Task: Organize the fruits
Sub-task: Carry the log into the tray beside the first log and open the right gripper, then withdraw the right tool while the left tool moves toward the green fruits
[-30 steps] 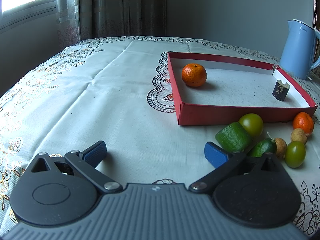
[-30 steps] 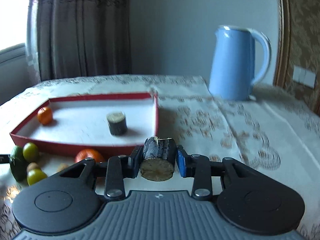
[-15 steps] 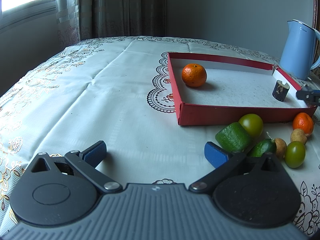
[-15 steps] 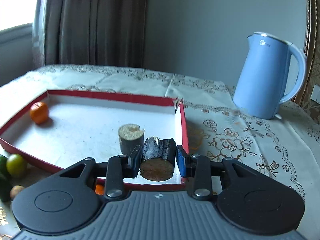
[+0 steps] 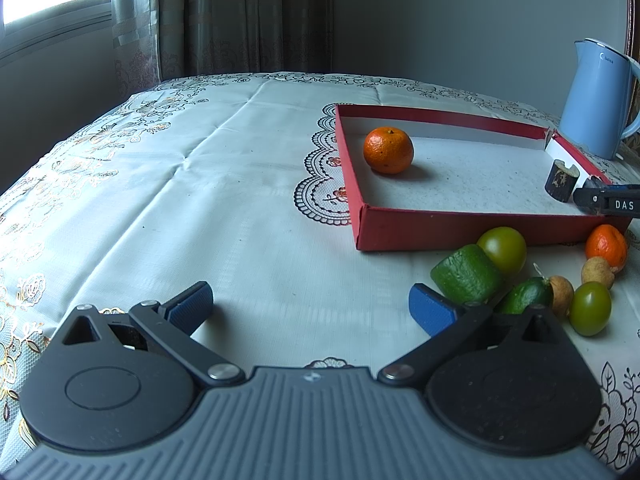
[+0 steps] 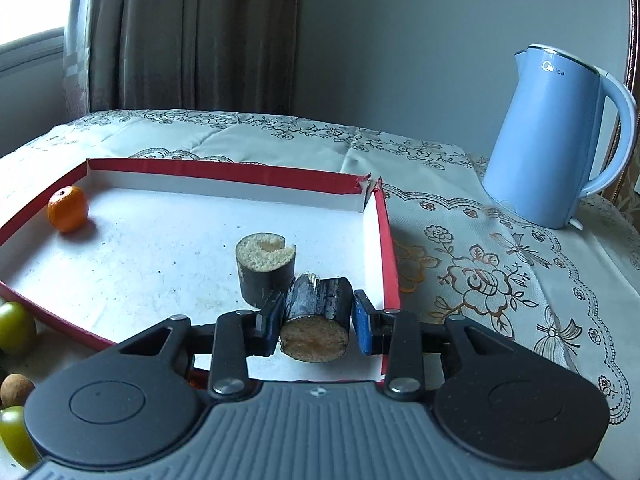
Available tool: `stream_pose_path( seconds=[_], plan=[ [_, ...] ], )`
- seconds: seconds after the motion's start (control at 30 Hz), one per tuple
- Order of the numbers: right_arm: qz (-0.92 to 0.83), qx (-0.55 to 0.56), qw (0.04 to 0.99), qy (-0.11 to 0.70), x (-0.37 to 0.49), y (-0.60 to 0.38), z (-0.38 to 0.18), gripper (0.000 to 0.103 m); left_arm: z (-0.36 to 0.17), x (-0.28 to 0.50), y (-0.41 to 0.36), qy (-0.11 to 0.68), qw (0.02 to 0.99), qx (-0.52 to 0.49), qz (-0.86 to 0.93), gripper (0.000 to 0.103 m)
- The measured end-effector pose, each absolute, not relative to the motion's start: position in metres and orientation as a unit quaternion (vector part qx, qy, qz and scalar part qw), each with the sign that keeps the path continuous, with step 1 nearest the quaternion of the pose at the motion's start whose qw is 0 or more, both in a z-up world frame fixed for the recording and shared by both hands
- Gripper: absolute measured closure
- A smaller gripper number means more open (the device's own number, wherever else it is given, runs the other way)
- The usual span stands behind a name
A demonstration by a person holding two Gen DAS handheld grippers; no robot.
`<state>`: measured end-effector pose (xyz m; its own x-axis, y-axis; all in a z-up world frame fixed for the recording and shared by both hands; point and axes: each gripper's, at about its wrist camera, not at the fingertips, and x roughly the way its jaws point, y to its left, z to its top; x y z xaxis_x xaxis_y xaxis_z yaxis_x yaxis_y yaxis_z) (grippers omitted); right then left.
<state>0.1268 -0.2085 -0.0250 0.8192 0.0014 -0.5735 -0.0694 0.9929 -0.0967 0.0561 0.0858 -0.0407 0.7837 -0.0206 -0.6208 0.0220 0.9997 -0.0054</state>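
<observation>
The right hand-held gripper (image 6: 316, 320) clamps a dark cut sugarcane stub (image 6: 315, 326); lower it inside the red cardboard tray (image 6: 382, 248), beside the upright stub (image 6: 265, 270), before releasing.

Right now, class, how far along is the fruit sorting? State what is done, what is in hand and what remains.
Done: an orange and one upright dark cane piece sit in the red tray. In hand: the right gripper is shut on a second cane piece over the tray's corner. Left: the loose fruit beside the tray, including a green tomato and another orange. The left gripper is open and empty.
</observation>
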Motion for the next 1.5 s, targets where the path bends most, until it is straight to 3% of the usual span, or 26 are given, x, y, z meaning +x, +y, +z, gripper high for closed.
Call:
stream_pose_path(
  seconds=[0.2, 0.27, 0.33, 0.47, 0.6, 0.8, 1.13, 1.5],
  plan=[
    [0.031, -0.044, 0.952, 0.3, 0.127, -0.21, -0.027, 0.066, -0.041, 0.056, 0.086, 0.329, 0.944, 0.002, -0.011, 0.0],
    [0.031, -0.04, 0.954, 0.295, 0.126, -0.212, -0.026, 0.06, -0.041, 0.056, 0.086, 0.329, 0.944, 0.002, -0.011, 0.0],
    [0.028, -0.033, 0.959, 0.28, 0.121, -0.214, -0.022, 0.037, -0.041, 0.057, 0.086, 0.329, 0.944, 0.002, -0.011, 0.0],
    [0.034, -0.032, 0.965, 0.258, 0.102, -0.215, -0.015, 0.033, -0.041, 0.056, 0.086, 0.329, 0.944, 0.002, -0.011, 0.0],
    [0.006, -0.038, 0.976, 0.216, 0.072, -0.218, -0.008, 0.02, -0.041, 0.057, 0.086, 0.329, 0.944, 0.002, -0.011, 0.0],
    [-0.094, -0.021, 0.983, 0.158, 0.032, -0.247, -0.006, 0.014, -0.041, 0.056, 0.088, 0.326, 0.945, -0.006, -0.015, 0.0],
    [-0.128, 0.039, 0.971, 0.198, 0.04, -0.282, -0.017, 0.012, -0.017, 0.028, 0.066, 0.259, 0.965, 0.001, -0.037, 0.0],
    [-0.129, 0.033, 0.972, 0.196, 0.039, -0.279, -0.018, 0.012, -0.02, 0.051, 0.049, 0.32, 0.945, -0.041, -0.053, 0.0]
  ],
)
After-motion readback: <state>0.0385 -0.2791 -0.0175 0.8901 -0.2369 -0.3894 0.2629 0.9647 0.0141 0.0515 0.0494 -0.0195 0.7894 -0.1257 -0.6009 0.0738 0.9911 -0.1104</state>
